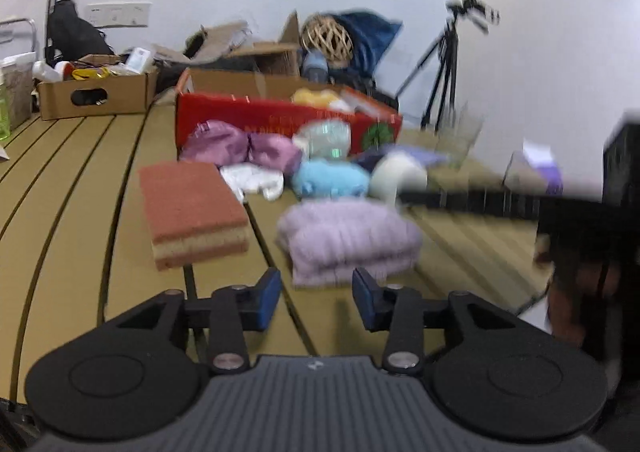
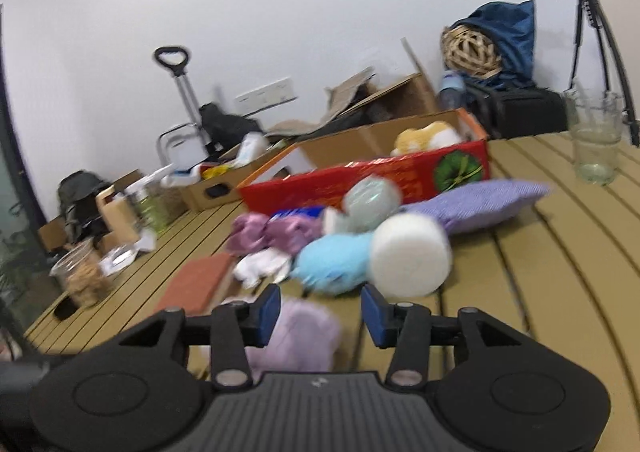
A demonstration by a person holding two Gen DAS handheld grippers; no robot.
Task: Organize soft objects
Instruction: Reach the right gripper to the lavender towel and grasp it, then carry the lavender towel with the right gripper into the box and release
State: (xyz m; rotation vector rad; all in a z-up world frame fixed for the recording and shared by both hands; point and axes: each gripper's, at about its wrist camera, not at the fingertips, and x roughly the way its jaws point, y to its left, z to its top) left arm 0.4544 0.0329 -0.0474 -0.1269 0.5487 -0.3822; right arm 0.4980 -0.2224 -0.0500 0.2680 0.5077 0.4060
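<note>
Nearest your left gripper (image 1: pixel 316 298), a folded lilac knitted cloth (image 1: pixel 348 240) lies on the tan slatted table (image 1: pixel 80 179), just beyond the blue pads; the jaws stand partly open with nothing between them. Your right gripper (image 2: pixel 320 314) hangs over the same lilac cloth (image 2: pixel 298 336), jaws likewise partly open and empty.

To the left of the cloth sits a rust-and-tan rectangular sponge block (image 1: pixel 192 211). Behind the cloth, toward the table's far edge, a fluffy sky-blue plush (image 1: pixel 330 179) touches a white foam roll (image 1: pixel 396 177). A crumpled white cloth (image 1: pixel 254 179) lies beside the plush, and a shiny mauve satin bundle (image 1: pixel 244 147) beside a pale green ball of yarn (image 2: pixel 372 199) rests against a long red cardboard box (image 1: pixel 280 117).

Inside that box a yellow-and-white plush toy (image 2: pixel 426 135) lies at its right end. A purple-checked pillow (image 2: pixel 480 203) rests to the right of the foam roll, and a clear glass jug (image 2: pixel 596 139) stands near the table's far right corner.
</note>
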